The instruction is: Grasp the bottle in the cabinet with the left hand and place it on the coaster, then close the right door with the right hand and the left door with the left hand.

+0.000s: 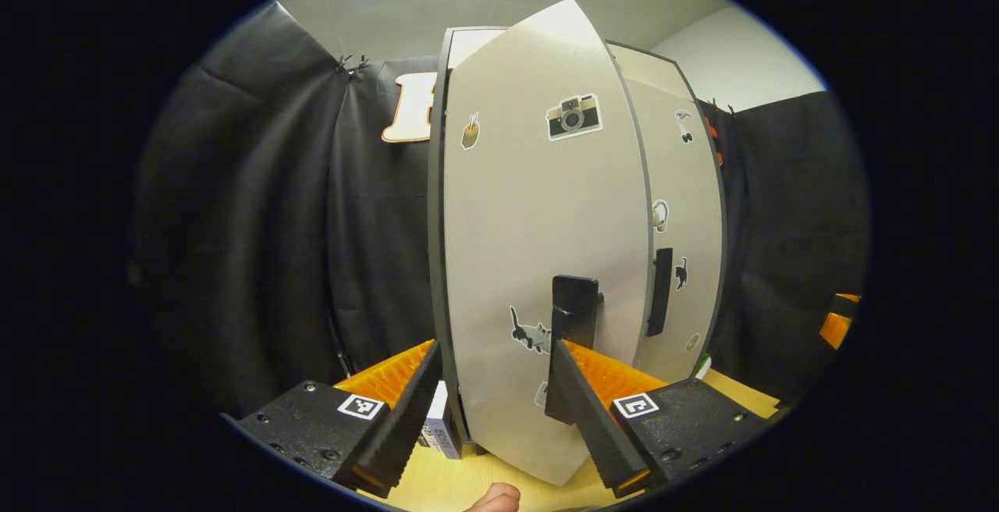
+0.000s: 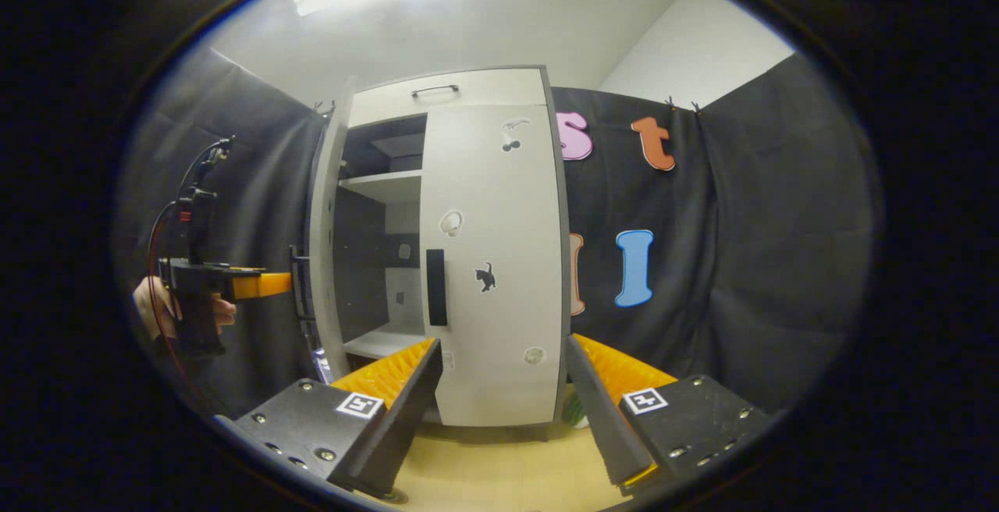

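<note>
Cabinets: one [image 2: 445, 247]
Doors: two, left door [image 1: 538, 262] ajar, right door [image 2: 492, 262] closed
Door handles: two [image 1: 574, 313] [image 1: 661, 291]
Tongs: two, left tongs [image 1: 492, 410], right tongs [image 2: 499, 410]

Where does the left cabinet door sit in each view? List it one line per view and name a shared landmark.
Left gripper view: the left cabinet door stands centre frame, partly open, its black handle just above the hand-held gripper's fingers.
Right gripper view: the left cabinet door shows edge-on at centre-left, swung open.
Shared landmark: the right door's black cat sticker.
</note>
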